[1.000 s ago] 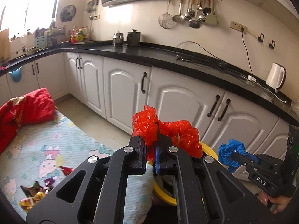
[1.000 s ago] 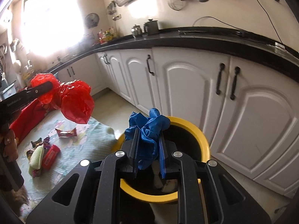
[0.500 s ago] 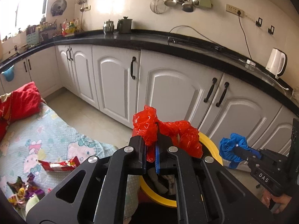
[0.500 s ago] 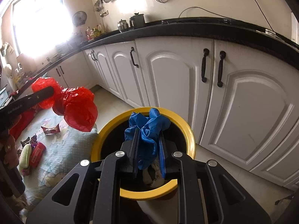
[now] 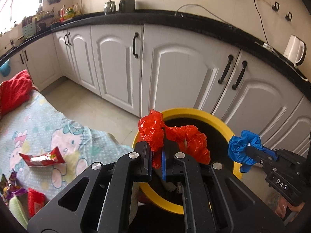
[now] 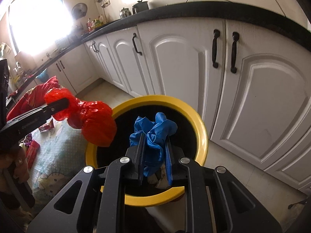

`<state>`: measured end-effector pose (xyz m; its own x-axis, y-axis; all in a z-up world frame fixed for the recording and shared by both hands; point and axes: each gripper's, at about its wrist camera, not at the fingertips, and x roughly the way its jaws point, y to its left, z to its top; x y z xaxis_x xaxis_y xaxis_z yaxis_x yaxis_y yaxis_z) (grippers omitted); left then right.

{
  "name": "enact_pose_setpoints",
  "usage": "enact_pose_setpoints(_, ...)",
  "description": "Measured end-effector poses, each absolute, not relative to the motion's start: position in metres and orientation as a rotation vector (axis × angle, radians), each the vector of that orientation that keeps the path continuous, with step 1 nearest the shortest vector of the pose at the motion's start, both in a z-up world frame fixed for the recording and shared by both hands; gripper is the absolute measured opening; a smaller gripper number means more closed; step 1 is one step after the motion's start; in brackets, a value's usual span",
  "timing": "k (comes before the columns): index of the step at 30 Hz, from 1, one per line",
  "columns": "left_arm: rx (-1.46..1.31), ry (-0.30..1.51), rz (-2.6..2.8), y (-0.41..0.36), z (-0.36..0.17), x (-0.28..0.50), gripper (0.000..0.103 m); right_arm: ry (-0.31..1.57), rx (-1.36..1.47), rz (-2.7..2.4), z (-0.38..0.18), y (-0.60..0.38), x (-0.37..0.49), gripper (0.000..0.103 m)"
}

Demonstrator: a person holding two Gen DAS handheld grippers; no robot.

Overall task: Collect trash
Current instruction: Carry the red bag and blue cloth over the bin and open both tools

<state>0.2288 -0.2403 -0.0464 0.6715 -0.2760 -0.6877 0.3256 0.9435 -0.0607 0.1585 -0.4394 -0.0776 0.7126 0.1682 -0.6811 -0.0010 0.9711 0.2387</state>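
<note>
My left gripper is shut on a crumpled red plastic bag and holds it over the near left rim of a yellow-rimmed trash bin. My right gripper is shut on a crumpled blue glove and holds it above the open bin. The red bag also shows in the right wrist view at the bin's left rim. The blue glove shows in the left wrist view over the bin's right rim. Some pale trash lies inside the bin.
A table with a pale blue cartoon cloth stands left of the bin, with a red snack wrapper, other wrappers and a red cloth on it. White cabinets under a black counter run behind the bin.
Both grippers have moved forward and tilted down toward the bin, each still holding its item. The bin now sits fuller in both views, with the red bag and blue glove over its opening.
</note>
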Motion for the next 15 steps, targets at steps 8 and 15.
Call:
enact_pose_setpoints(8, 0.088, 0.806, -0.341, -0.249, -0.063, 0.235, 0.003, 0.833, 0.206, 0.122, -0.099, -0.433, 0.168, 0.018)
enact_pose_setpoints(15, 0.099, 0.829, -0.343, -0.254, -0.071, 0.239, 0.004, 0.868, 0.198, 0.136, -0.115, -0.428, 0.172, 0.020)
